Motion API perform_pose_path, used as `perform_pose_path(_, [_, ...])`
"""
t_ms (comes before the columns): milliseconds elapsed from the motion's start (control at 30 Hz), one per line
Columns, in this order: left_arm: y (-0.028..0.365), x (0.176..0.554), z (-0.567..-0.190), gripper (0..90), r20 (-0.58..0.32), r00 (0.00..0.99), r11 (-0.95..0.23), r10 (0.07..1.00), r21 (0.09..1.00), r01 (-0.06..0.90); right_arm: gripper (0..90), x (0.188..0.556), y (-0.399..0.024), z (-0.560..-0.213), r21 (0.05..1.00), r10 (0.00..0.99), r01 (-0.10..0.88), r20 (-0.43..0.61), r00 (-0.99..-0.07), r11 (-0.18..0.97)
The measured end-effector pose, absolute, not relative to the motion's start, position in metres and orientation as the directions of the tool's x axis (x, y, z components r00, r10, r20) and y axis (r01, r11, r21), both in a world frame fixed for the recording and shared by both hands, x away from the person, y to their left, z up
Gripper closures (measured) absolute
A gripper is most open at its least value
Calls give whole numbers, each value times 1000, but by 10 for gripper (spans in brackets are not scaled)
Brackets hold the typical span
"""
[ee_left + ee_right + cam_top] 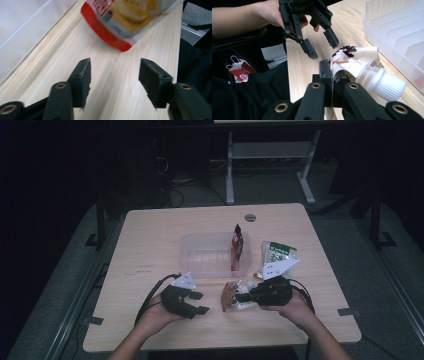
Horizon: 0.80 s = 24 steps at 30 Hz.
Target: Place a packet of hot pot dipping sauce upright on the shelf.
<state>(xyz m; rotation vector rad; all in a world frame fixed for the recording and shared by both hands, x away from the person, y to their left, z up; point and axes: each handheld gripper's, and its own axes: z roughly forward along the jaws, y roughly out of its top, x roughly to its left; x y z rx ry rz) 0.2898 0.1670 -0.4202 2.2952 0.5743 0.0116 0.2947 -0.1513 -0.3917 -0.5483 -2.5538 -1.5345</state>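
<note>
Near the tabletop's near edge, the right gripper (332, 82) is clamped on a spouted snack pouch (231, 296), while the left gripper (196, 303) has its jaws apart, empty, just beside it. The step looks like a one-handed carry; next, lifting it into the clear tray (195, 265) beyond. The pouch lies flat, with its long axis along that edge and its white cap (384, 83) toward the right gripper.

Black hand-held gripper (199, 302), brass rivets

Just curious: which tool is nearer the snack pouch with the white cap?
Right. The right tool is clamped on the pouch; the left tool hangs open just beside it, not touching.
</note>
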Motion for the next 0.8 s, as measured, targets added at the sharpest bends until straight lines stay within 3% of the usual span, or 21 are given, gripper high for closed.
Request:
perform_pose_path(300, [196,276,-434,209,-167,877,-588,451,683,433,896,299,-152,-380,832,252,352,264,-931,429])
perform_pose_path(800, [193,282,-435,209,-150,879,-594,453,685,423,896,328,-145,-355,860,268,313,216,-939,403])
